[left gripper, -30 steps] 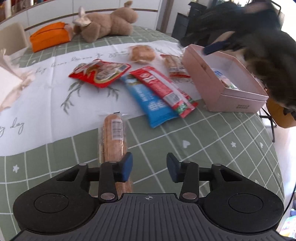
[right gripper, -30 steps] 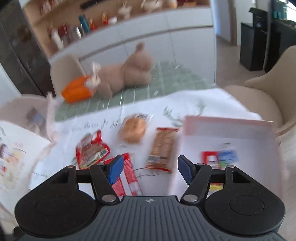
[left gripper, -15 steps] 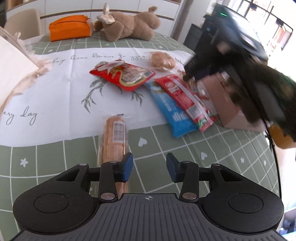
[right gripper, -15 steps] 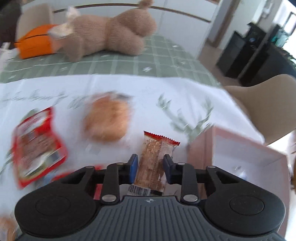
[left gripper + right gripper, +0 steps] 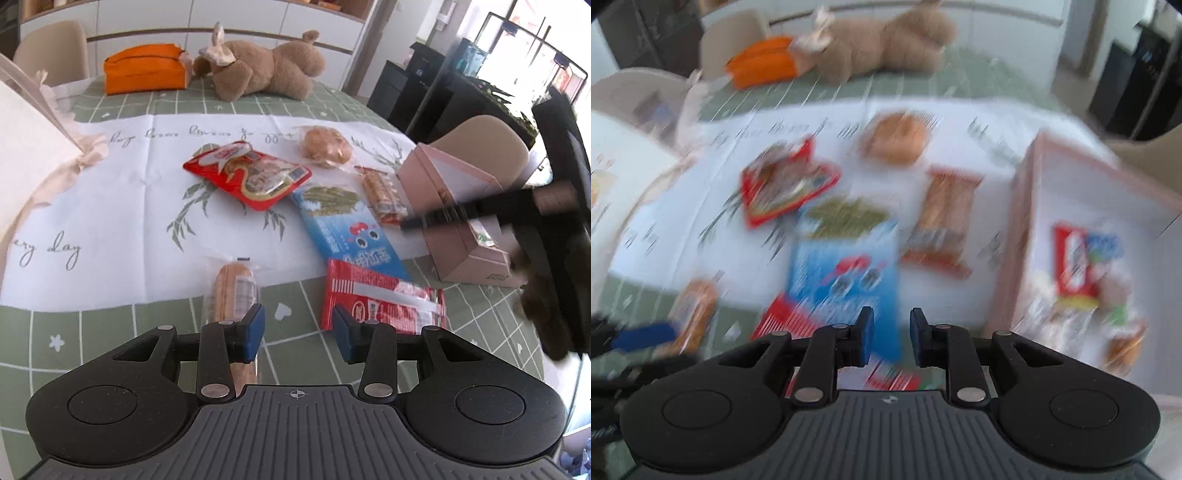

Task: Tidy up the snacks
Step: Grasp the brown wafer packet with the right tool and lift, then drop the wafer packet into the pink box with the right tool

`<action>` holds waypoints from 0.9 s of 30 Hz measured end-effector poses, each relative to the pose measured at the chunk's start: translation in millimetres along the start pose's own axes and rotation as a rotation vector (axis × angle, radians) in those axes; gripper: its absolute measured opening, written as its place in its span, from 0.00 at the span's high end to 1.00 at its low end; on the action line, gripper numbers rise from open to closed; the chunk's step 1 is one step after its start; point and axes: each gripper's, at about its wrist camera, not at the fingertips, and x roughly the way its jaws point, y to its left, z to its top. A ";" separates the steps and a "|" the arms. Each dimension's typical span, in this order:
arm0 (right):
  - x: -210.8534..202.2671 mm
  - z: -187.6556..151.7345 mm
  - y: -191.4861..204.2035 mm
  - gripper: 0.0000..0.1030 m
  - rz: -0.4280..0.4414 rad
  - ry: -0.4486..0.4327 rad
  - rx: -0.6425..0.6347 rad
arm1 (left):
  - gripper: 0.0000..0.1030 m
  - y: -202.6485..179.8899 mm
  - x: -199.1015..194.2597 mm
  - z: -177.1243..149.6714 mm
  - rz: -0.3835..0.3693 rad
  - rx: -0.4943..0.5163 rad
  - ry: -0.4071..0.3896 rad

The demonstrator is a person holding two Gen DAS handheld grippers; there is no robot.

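Snacks lie scattered across the table, most of them not yet sorted. A pink box stands open at the right edge of the white cloth, and the blurred right-wrist view shows a few packets already inside it, among them a red-and-blue one; the rest of its contents are too smeared to name.

Outside the box wait six items: a red pouch, a round bun in clear wrap, a brown wafer bar just beside the box wall, a long blue packet, a red-and-white packet overlapping the blue one's near end, and a wrapped bread stick lying half on the cloth, half on the green checked tablecloth.

The left gripper hovers low over the table with its jaws wide apart and nothing between them, the bread stick just beside its left finger and the red-and-white packet beside its right. The right gripper is above the blue packet, its jaws drawn to a narrow gap with no packet visibly held; heavy blur suggests it is moving.

A stuffed toy and an orange pouch sit at the far end, well apart from the snacks. By this showing the job is in its early part: a small share boxed, six pieces left.
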 end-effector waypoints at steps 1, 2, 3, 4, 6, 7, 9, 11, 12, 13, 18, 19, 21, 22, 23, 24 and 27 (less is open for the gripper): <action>5.0 9.0 -1.2 0.70 -0.031 -0.023 0.006 | 0.57 -0.8 1.3 -1.4 -0.007 0.000 0.012; 11.3 17.1 -1.6 0.62 -0.055 -0.039 0.003 | 0.57 -2.1 2.5 -3.4 -0.019 0.003 0.023; 21.7 26.4 -1.2 0.55 -0.085 -0.048 0.002 | 0.57 -4.4 3.1 -6.0 -0.028 0.011 0.033; 33.0 35.0 -0.6 0.53 -0.117 -0.051 0.003 | 0.57 -7.4 3.6 -8.7 -0.033 0.025 0.042; 56.1 49.9 -0.2 0.53 -0.169 -0.036 -0.006 | 0.57 -11.1 3.0 -13.3 -0.039 0.042 0.054; 66.2 54.8 0.3 0.53 -0.189 -0.024 -0.012 | 0.57 -11.7 2.6 -15.3 -0.043 0.045 0.059; 76.0 57.4 5.1 0.53 -0.231 -0.027 -0.046 | 0.57 -10.8 2.2 -17.7 -0.048 0.040 0.069; 73.6 51.5 10.6 0.58 -0.227 -0.016 -0.081 | 0.57 -8.9 4.2 -19.4 -0.067 0.023 0.081; 68.8 44.8 12.3 0.64 -0.175 0.000 -0.086 | 0.57 -8.1 6.0 -19.4 -0.080 0.009 0.088; 65.0 38.5 14.1 0.64 -0.138 0.014 -0.081 | 0.57 -8.0 8.5 -19.9 -0.096 -0.009 0.096; 32.1 -18.3 19.7 0.66 0.001 0.056 -0.065 | 0.57 -22.1 18.7 -19.5 -0.108 0.000 0.122; 24.0 -30.4 19.4 0.66 0.027 0.059 -0.055 | 0.57 -26.4 21.2 -19.3 -0.107 0.007 0.128; 8.3 -55.0 19.0 0.66 0.052 0.059 -0.040 | 0.57 -33.6 25.0 -18.4 -0.104 0.019 0.134; 0.6 -66.6 17.0 0.66 0.071 0.063 -0.028 | 0.57 -37.9 26.7 -18.3 -0.100 0.028 0.136; -7.8 -79.0 13.8 0.66 0.092 0.066 -0.008 | 0.57 -41.3 28.3 -18.1 -0.097 0.036 0.138; -11.4 -85.8 8.5 0.66 0.104 0.066 0.008 | 0.57 -45.2 29.4 -18.0 -0.092 0.046 0.138; -26.3 -109.5 -4.6 0.66 0.118 0.063 0.054 | 0.57 -53.7 32.0 -17.9 -0.075 0.069 0.139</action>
